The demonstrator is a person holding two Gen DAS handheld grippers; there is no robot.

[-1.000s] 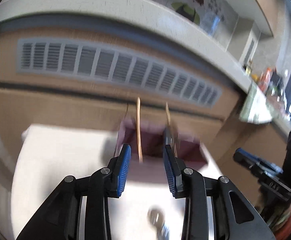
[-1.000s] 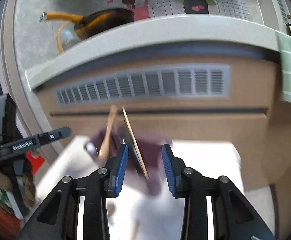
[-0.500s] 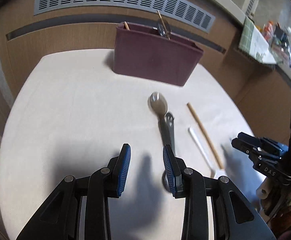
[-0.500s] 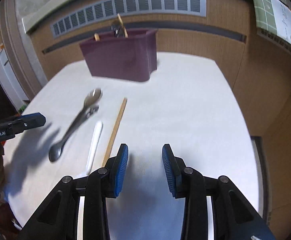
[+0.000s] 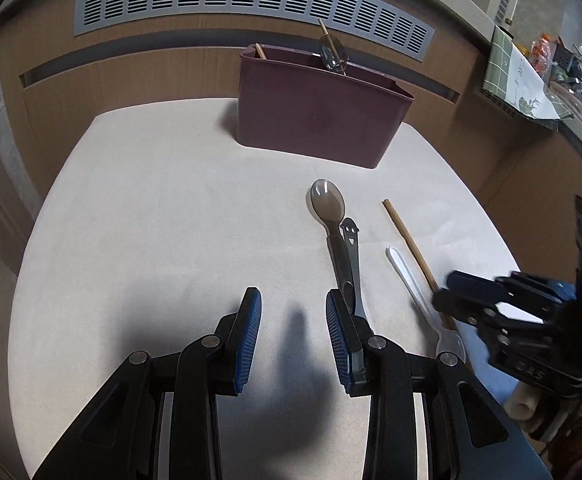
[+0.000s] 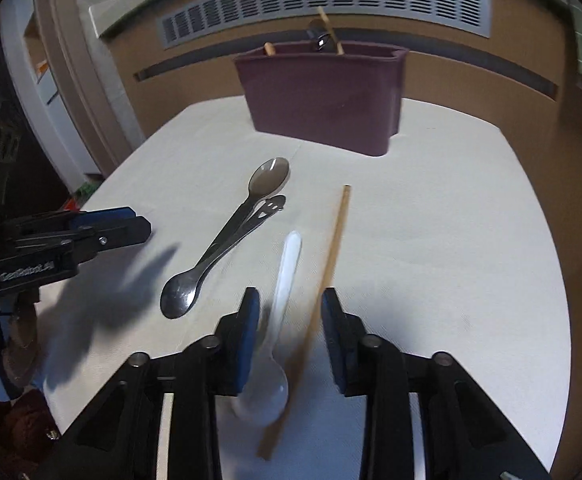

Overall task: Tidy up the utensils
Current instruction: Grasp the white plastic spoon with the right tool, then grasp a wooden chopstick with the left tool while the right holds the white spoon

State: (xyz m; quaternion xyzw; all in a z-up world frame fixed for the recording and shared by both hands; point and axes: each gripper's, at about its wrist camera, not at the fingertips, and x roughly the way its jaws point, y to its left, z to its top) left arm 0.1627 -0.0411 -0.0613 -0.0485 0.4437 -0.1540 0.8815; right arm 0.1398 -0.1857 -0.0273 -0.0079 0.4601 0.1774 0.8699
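Chopstick (image 6: 333, 254) and white plastic spoon (image 6: 279, 320) lie side by side on the surface (image 6: 451, 240), both between the closing, not yet touching jaws of the right hand-held gripper (image 6: 290, 336). Light, thin and probably slippery; mid-shaft seems the best hold. Left hand-held gripper (image 5: 293, 338) stays spread, empty.

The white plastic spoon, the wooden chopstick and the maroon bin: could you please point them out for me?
white plastic spoon (image 6: 287, 264), right wrist view, on its handle.
wooden chopstick (image 6: 337, 232), right wrist view, on its upper shaft.
maroon bin (image 5: 315, 112), left wrist view, on its front wall.
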